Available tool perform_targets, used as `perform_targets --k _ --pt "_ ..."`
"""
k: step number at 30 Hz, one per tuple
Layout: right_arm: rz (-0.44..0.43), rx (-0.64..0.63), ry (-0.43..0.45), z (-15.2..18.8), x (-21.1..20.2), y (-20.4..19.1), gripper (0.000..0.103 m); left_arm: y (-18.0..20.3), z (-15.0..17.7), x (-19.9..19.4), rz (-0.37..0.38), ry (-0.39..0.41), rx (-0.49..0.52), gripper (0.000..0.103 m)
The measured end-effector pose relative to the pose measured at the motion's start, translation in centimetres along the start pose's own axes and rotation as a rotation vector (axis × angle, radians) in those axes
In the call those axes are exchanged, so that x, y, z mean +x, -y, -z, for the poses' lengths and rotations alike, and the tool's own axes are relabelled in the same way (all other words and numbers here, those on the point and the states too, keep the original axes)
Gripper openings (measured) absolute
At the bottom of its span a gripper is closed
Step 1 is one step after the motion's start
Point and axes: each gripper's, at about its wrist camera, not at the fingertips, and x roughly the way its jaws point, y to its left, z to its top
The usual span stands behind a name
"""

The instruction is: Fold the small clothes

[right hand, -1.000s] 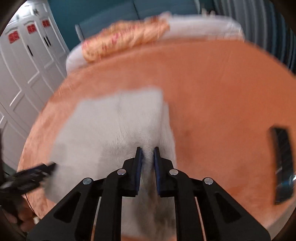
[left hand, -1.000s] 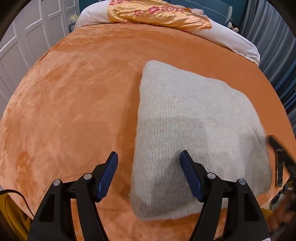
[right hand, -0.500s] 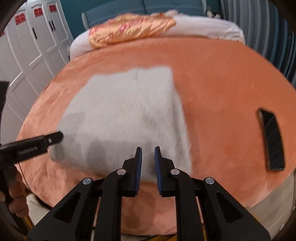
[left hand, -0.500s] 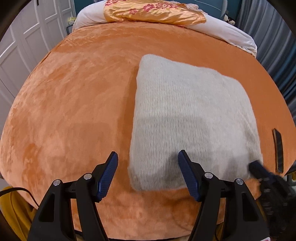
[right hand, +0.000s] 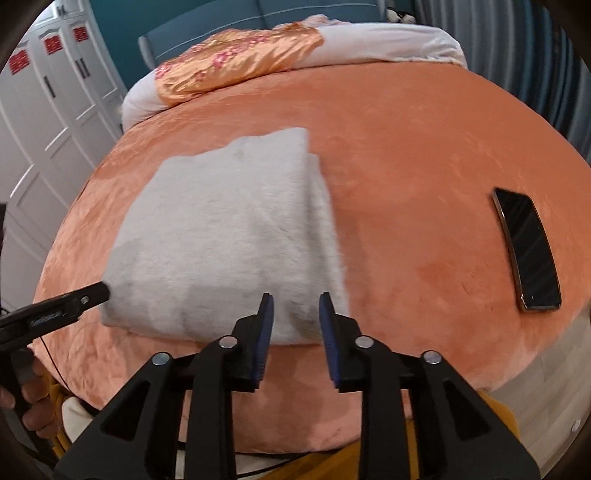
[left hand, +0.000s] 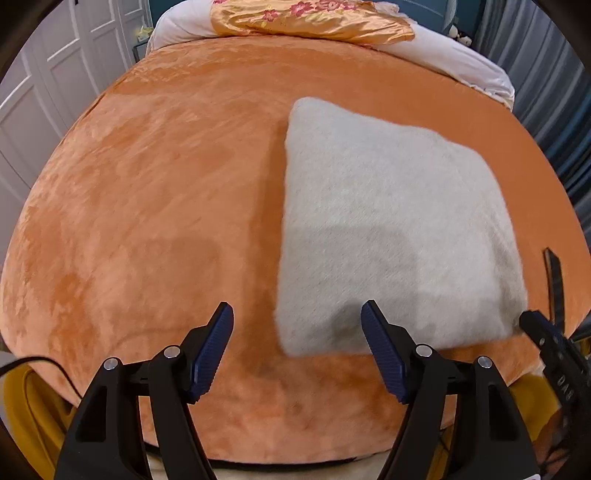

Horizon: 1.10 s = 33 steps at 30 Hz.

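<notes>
A light grey knitted garment [left hand: 388,236] lies folded into a rectangle on the orange plush bedspread [left hand: 166,184]. It also shows in the right wrist view [right hand: 229,236]. My left gripper [left hand: 297,317] is open and empty, above the garment's near left corner. My right gripper [right hand: 296,306] is open a little and empty, just above the garment's near right edge. The left gripper's tip [right hand: 88,295] shows in the right wrist view by the garment's left corner. The right gripper's tip [left hand: 535,325] shows in the left wrist view.
A black phone [right hand: 528,251] lies on the bedspread to the right of the garment. An orange floral satin pillow [left hand: 310,18] and white bedding [left hand: 461,59] lie at the bed's far end. White wardrobe doors [right hand: 44,122] stand on the left.
My right gripper has opened and let go of the garment, and has drawn back to its near edge. My left gripper has drawn back too. The garment lies flat.
</notes>
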Motion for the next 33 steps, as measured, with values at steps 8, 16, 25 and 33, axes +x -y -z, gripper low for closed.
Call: perform_targets --k 8,16,25,33 --pt "0.011 0.020 -0.009 0.9 0.2 1.4 0.047 -0.3 2.7 0.1 0.043 -0.049 0.070 0.071" --pt "-0.105 0.151 -0.085 0.1 2.7 3.1 0.058 0.2 3.4 3.5 0.031 -0.070 0.075 0.070" --pt "-0.234 0.093 0.104 -2.8 -2.0 0.2 0.015 -1.4 1.5 2.8 0.117 -0.016 0.012 0.046" --pt "-0.050 0.053 -0.072 -1.5 4.2 2.2 0.015 -1.0 2.3 4.4 0.034 -0.063 0.012 0.045"
